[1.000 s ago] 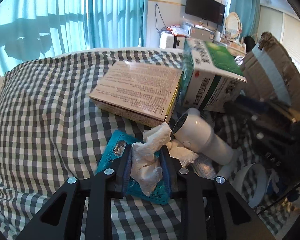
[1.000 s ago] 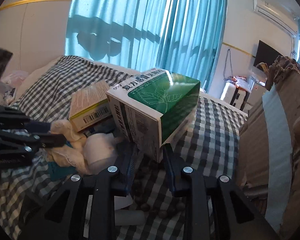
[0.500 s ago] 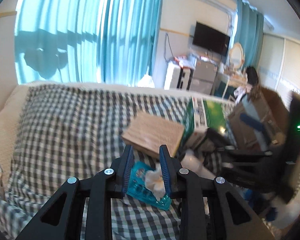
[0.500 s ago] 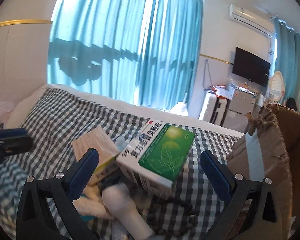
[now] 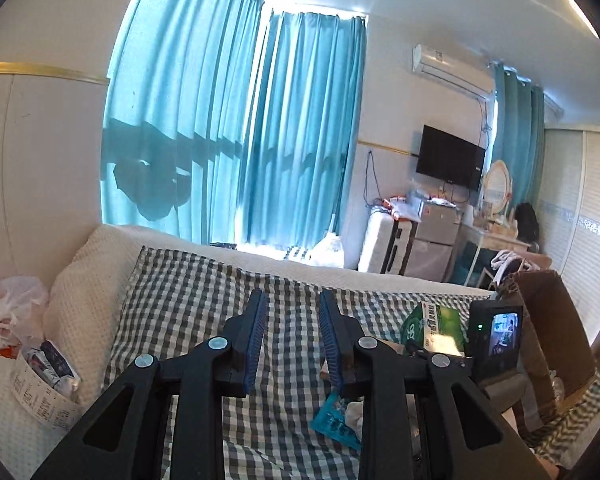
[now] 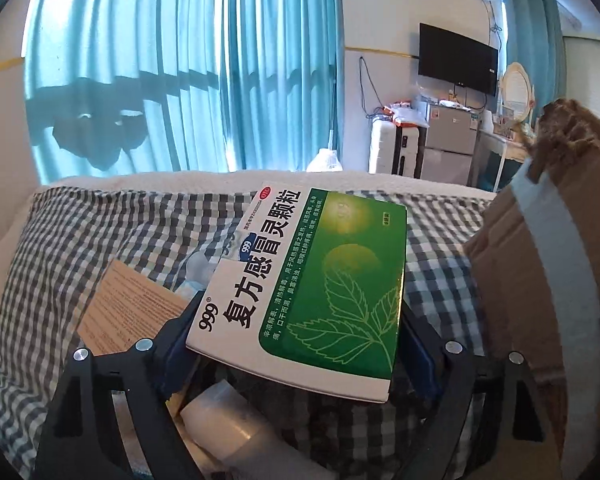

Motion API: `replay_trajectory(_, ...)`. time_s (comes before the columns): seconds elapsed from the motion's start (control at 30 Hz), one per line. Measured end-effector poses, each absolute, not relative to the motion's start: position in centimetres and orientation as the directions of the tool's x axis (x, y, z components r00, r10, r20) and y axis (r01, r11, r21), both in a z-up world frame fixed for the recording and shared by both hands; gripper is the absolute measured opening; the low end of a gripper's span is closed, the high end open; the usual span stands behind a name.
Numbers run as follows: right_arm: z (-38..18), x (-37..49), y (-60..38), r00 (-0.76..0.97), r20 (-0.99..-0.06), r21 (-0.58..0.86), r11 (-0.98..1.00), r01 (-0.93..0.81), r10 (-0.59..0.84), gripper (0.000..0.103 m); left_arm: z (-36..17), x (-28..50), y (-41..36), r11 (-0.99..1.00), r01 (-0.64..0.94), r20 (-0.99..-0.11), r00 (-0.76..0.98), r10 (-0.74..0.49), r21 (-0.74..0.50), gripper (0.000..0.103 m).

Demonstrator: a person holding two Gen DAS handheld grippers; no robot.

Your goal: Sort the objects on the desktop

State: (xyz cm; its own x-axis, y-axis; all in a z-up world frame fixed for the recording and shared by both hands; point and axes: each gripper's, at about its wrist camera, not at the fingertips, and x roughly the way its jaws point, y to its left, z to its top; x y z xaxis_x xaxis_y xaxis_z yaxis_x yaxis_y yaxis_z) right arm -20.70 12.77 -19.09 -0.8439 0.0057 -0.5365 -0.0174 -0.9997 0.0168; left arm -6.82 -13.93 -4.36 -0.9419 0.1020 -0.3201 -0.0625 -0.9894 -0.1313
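Observation:
My right gripper is shut on a green and white medicine box and holds it above the checked cloth. A tan box and a white cylinder lie below it. My left gripper is open and empty, raised above the checked cloth. In the left wrist view the medicine box sits at the right, held by the other gripper, and a teal packet with a white crumpled tissue lies under my right finger.
A brown cardboard box stands at the right, also seen in the left wrist view. A white plastic bag with trash sits at the far left. Blue curtains and a TV are behind.
My left gripper let go of the tissue and rose up and back, now empty. My right gripper opened wide, then closed on the medicine box and lifted it.

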Motion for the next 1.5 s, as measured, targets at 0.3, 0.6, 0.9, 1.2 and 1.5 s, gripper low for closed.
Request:
replay_trajectory(0.3,-12.1,-15.2,14.9,-0.915,-0.4,0.027,-0.999,0.037,-0.044,0.083,-11.3,-11.6,-9.6,-0.939,-0.186,-0.499,-0.808,0.314,-0.289,0.061)
replay_trajectory(0.6,-4.5,-10.4,17.7,-0.963,-0.263,0.08,-0.996,0.037,-0.056,0.082,-22.6,-17.0,-2.4,-0.966,-0.184,-0.742,-0.62,0.256,-0.18,0.032)
replay_trajectory(0.9,-1.5,-7.1,17.8,-0.978,-0.191,0.102,-0.993,0.065,-0.084,0.082,-17.3,-13.2,-4.2,-0.949,-0.228,-0.634,-0.707,0.314,-0.215,0.012)
replay_trajectory(1.2,1.6,-2.6,15.8,-0.992,-0.092,0.018,-0.996,0.087,-0.089,0.082,-6.7,-8.0,-6.8,-0.953,-0.241,-0.433,-0.85,0.299,-0.185,0.012)
replay_trajectory(1.5,4.0,1.2,14.9,-0.997,-0.01,-0.057,-0.995,0.082,-0.082,0.082,1.4,-3.3,-6.9,-0.946,-0.288,-0.27,-0.908,0.319,-0.151,0.012)
